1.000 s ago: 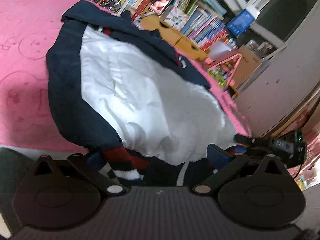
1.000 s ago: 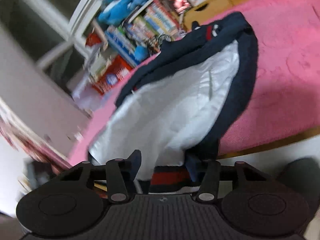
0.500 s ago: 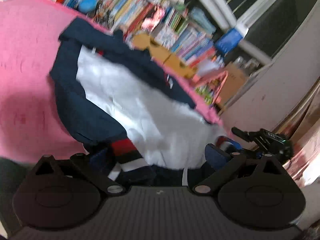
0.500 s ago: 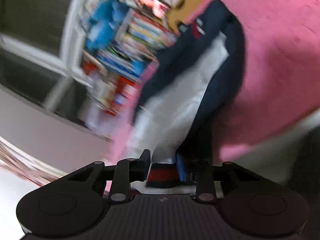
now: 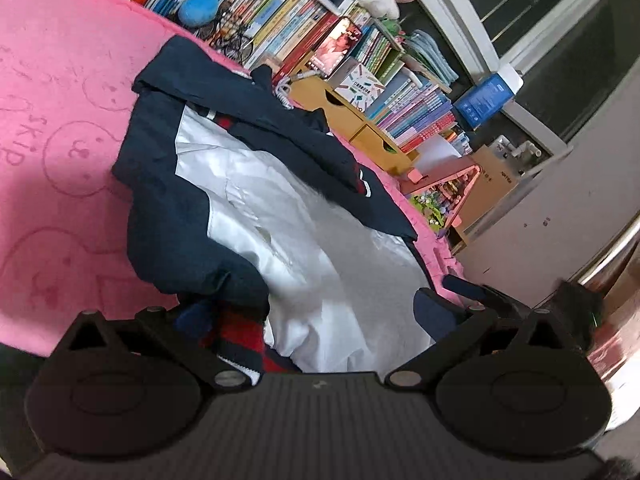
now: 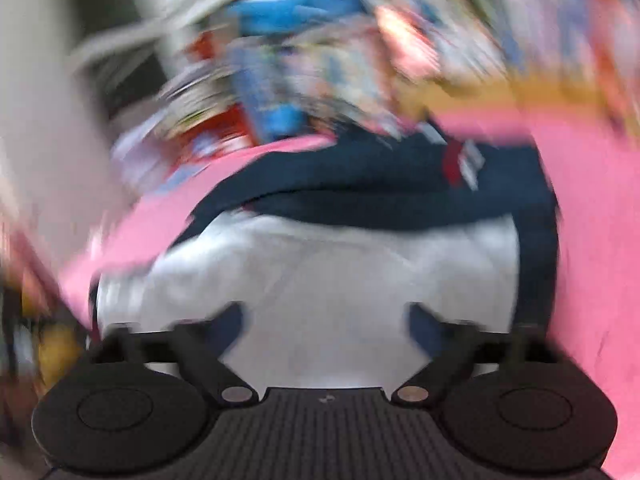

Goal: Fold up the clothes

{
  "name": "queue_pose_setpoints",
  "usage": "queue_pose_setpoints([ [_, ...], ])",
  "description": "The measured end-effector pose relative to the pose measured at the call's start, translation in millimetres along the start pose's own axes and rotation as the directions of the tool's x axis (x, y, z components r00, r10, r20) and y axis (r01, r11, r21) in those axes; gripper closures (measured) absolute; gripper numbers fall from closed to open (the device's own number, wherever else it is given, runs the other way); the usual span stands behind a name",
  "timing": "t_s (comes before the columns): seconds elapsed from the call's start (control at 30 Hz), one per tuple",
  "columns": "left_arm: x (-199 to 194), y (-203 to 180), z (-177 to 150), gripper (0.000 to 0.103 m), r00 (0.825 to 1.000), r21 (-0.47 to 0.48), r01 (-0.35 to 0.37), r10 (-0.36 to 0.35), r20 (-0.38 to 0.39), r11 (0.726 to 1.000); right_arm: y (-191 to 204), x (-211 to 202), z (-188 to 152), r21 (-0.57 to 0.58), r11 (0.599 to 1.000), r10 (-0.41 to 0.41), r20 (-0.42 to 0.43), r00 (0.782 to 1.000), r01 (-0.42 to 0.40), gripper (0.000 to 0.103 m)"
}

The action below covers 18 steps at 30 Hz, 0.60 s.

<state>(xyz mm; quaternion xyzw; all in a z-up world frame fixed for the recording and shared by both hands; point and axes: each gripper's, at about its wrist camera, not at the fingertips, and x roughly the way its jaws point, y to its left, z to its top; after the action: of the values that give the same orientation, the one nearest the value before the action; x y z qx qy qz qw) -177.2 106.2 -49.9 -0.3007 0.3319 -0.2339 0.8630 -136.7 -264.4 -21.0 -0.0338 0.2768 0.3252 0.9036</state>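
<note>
Covering the bed, a pink blanket (image 5: 60, 80) stamped "SKIP" carries the navy-and-white jacket (image 5: 280, 216), its striped cuff (image 5: 240, 340) nearest. Only the sharp left view shows bookshelves (image 5: 304, 28) beyond; the right view is blurred. The left gripper (image 5: 312, 316) stands wide apart over the cuff, gripping nothing, and the right gripper (image 6: 324, 320) has just sprung wide open over white lining, empty.
</note>
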Motion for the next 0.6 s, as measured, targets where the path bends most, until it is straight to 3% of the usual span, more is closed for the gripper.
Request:
queue_pose_setpoints([
  [0.07, 3.5, 3.1, 6.6, 0.000, 1.000, -0.029, 0.008, -0.008, -0.008, 1.000, 32.1, 2.7, -6.9, -0.162, 0.985, 0.060, -0.008, 0.998, -0.061, 0.000],
  [0.17, 8.3, 7.9, 13.3, 0.000, 1.000, -0.072, 0.012, -0.014, -0.018, 0.997, 78.8, 8.7, -17.8, -0.381, 0.911, 0.153, -0.045, 0.987, -0.159, 0.000],
  [0.27, 10.8, 7.9, 13.5, 0.000, 1.000, -0.084, 0.003, -0.005, -0.019, 0.996, 108.0, 27.0, -37.8, -0.392, 0.888, 0.204, -0.135, 0.970, -0.241, 0.000],
  [0.37, 12.3, 6.4, 12.3, 0.000, 1.000, -0.082, -0.006, 0.005, -0.015, 0.997, 125.9, 40.1, -60.6, -0.444, 0.884, 0.110, -0.103, 0.989, -0.144, 0.000],
  [0.47, 12.0, 6.0, 10.6, 0.000, 1.000, -0.073, -0.005, 0.005, -0.007, 0.997, 135.2, 43.0, -72.3, -0.521, 0.854, -0.007, -0.036, 0.999, -0.013, 0.001],
  [0.57, 10.9, 8.2, 12.1, 0.000, 1.000, -0.084, 0.005, -0.006, -0.005, 0.996, 127.8, 42.7, -63.5, -0.445, 0.895, -0.008, -0.028, 1.000, -0.006, 0.018],
  [0.6, 10.5, 8.9, 12.4, 0.000, 1.000, -0.087, 0.009, -0.009, -0.004, 0.996, 123.8, 41.7, -59.7, -0.410, 0.912, -0.005, -0.027, 1.000, -0.006, 0.031],
])
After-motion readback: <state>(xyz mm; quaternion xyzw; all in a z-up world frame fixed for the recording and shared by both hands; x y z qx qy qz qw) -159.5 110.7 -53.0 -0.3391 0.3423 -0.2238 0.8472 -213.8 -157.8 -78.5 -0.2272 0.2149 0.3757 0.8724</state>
